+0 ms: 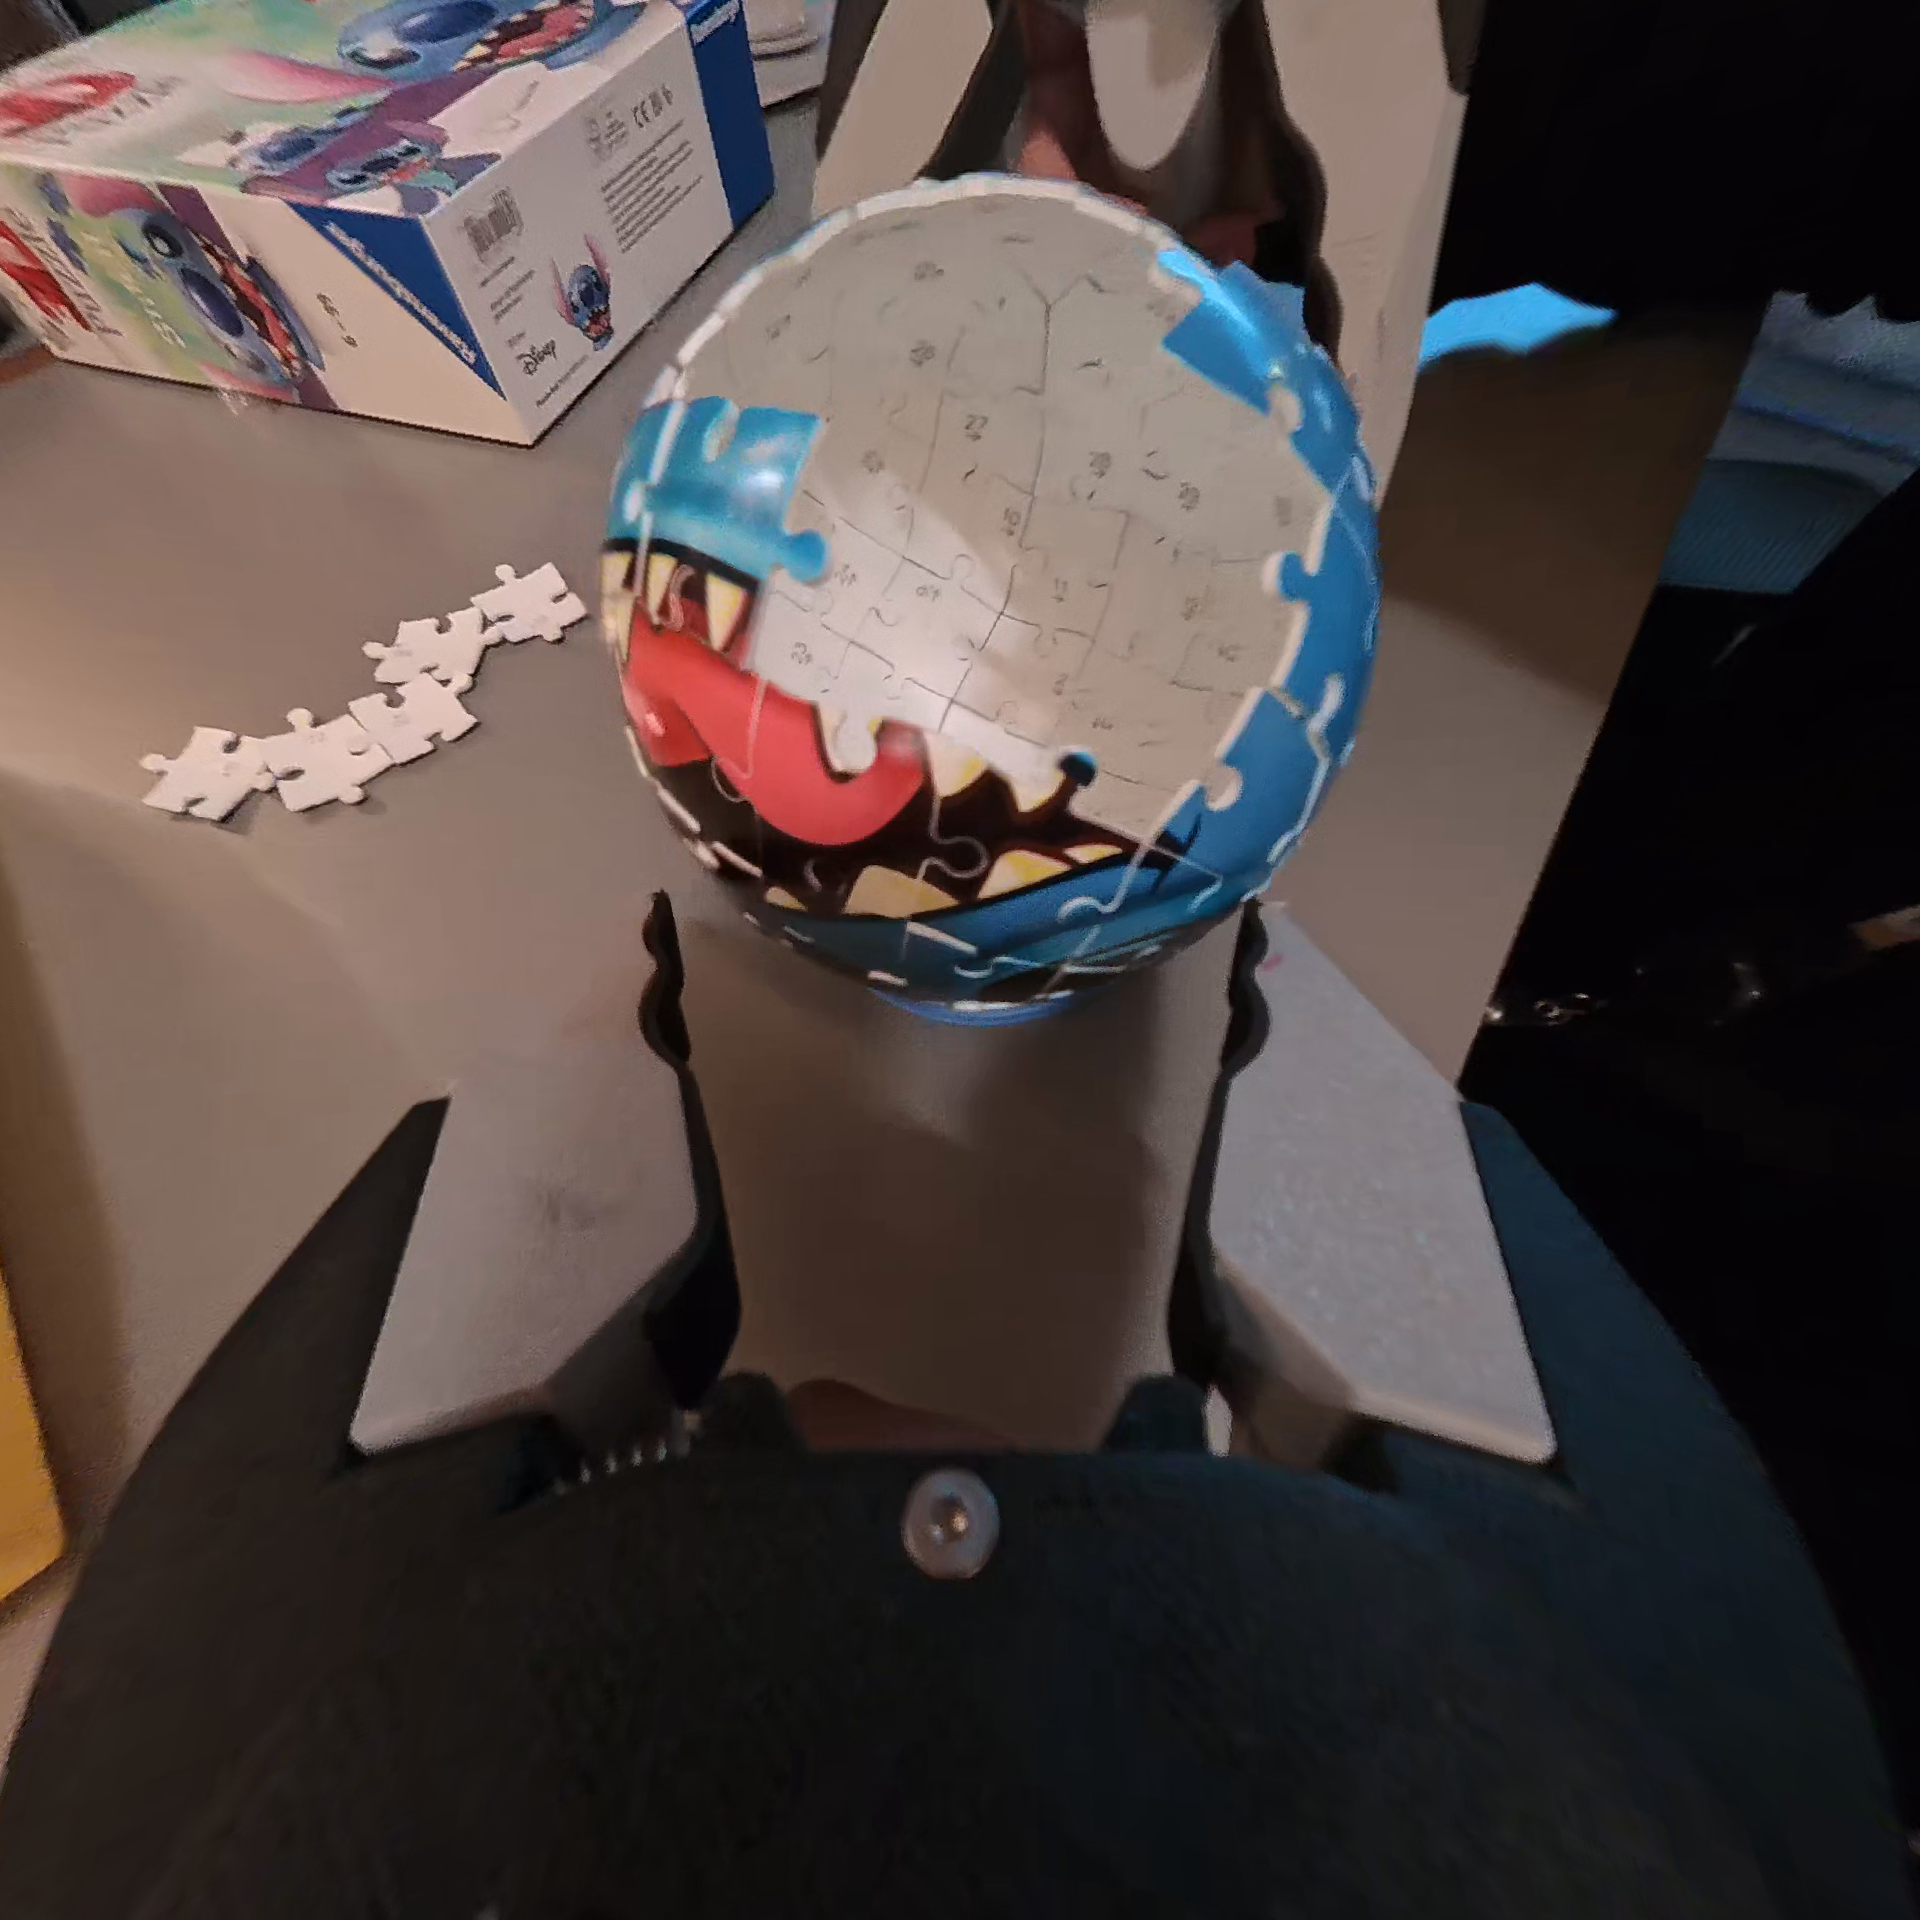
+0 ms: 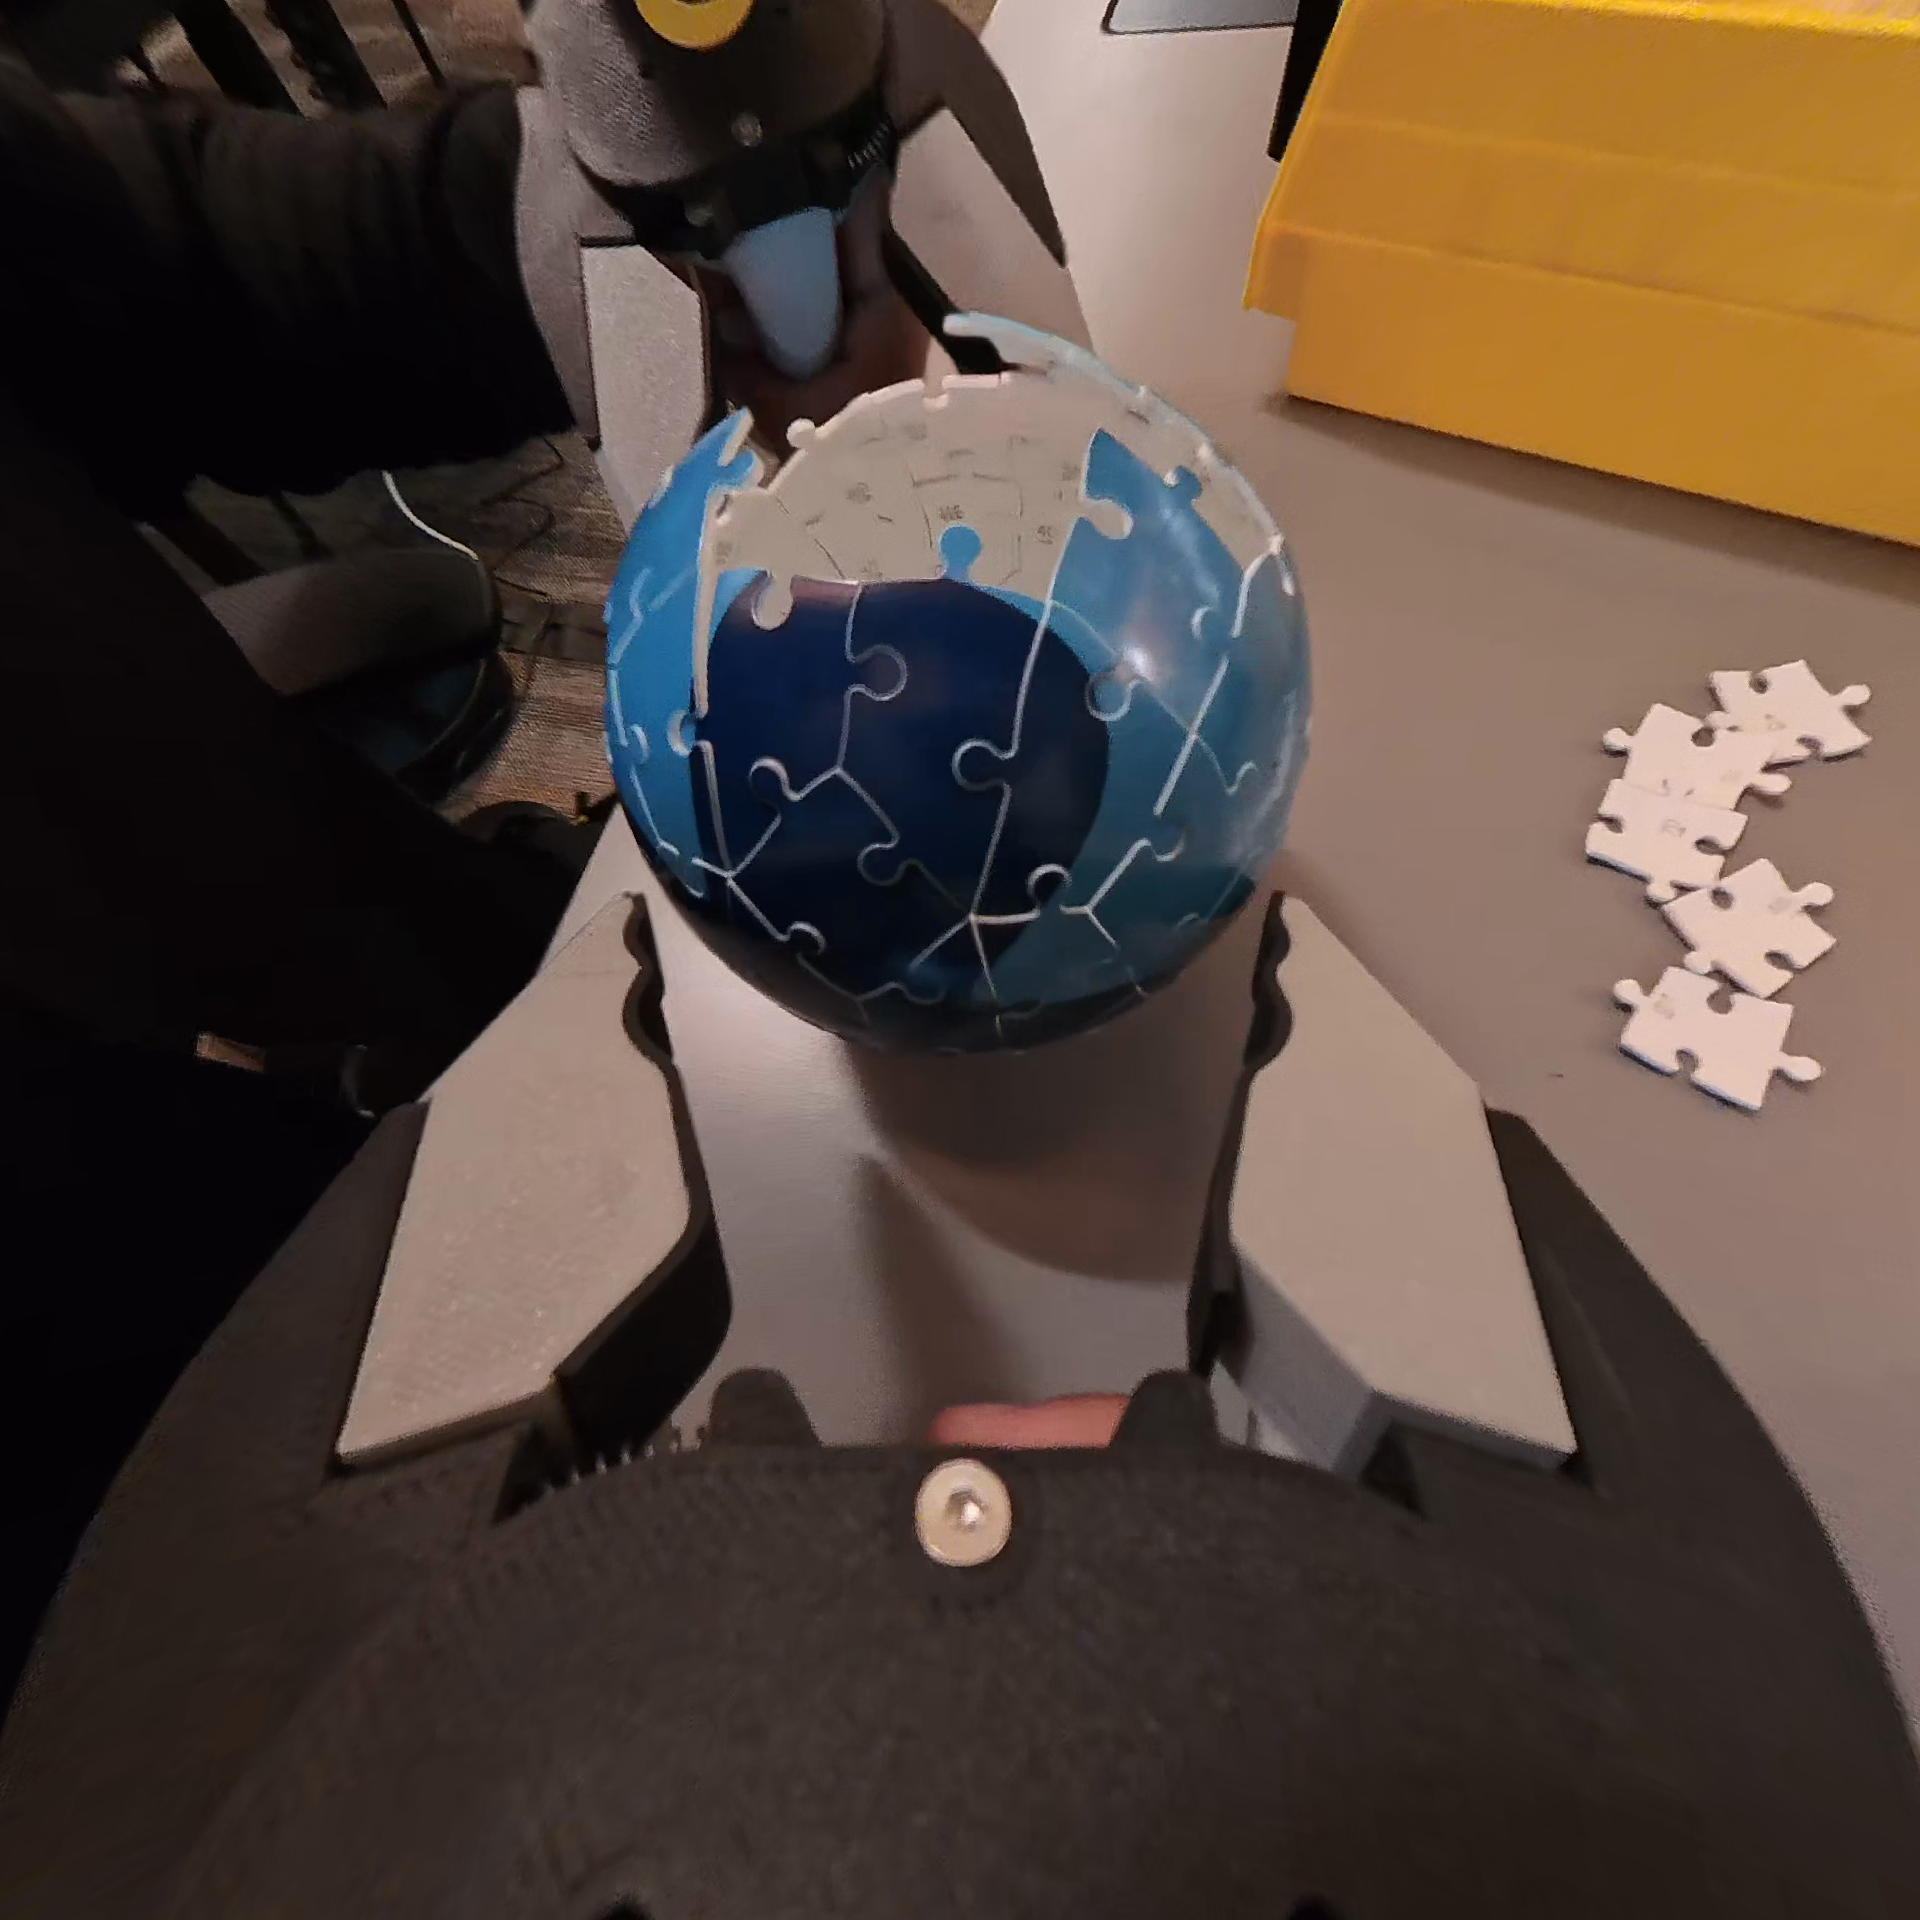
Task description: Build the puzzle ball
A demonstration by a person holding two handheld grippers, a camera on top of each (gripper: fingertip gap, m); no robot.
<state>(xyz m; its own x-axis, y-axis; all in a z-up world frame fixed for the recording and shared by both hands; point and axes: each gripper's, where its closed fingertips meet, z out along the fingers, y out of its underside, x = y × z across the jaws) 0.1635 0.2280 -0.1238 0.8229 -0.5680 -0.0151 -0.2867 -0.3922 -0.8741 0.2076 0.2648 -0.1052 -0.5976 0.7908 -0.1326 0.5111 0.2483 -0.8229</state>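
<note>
Fingers first: the left gripper (image 1: 951, 935) has its jaws spread wide with nothing between them, and the puzzle ball (image 1: 987, 613) sits just past the tips. Same story on the right gripper (image 2: 951, 935), jaws wide apart and empty, ball (image 2: 956, 727) just ahead of the tips. Whether any fingertip is actually touching the shell, I can't tell from either view.

So the ball rests on the grey table (image 1: 312, 935) between the two grippers, which face each other across it. It's partly built: the left wrist view looks into a big gap where you see the white backs of the pieces on the far wall, with the red tongue and teeth print wrapping below. From the right wrist view it's mostly closed blue shell with an opening up top.

Off to the side, a handful of loose white pieces (image 1: 364, 696) lie face down on the table, well apart from the ball. Further out there's the puzzle box (image 1: 364, 208), and a yellow bin (image 2: 1610, 260) in the right wrist view.

Handling guess: it's a hollow shell of thin clicked-together pieces, so light, glossy, probably slippery, and easy to pop apart with a squeeze. I'd cradle it low on the finished lower half and keep off the ragged open rim
</note>
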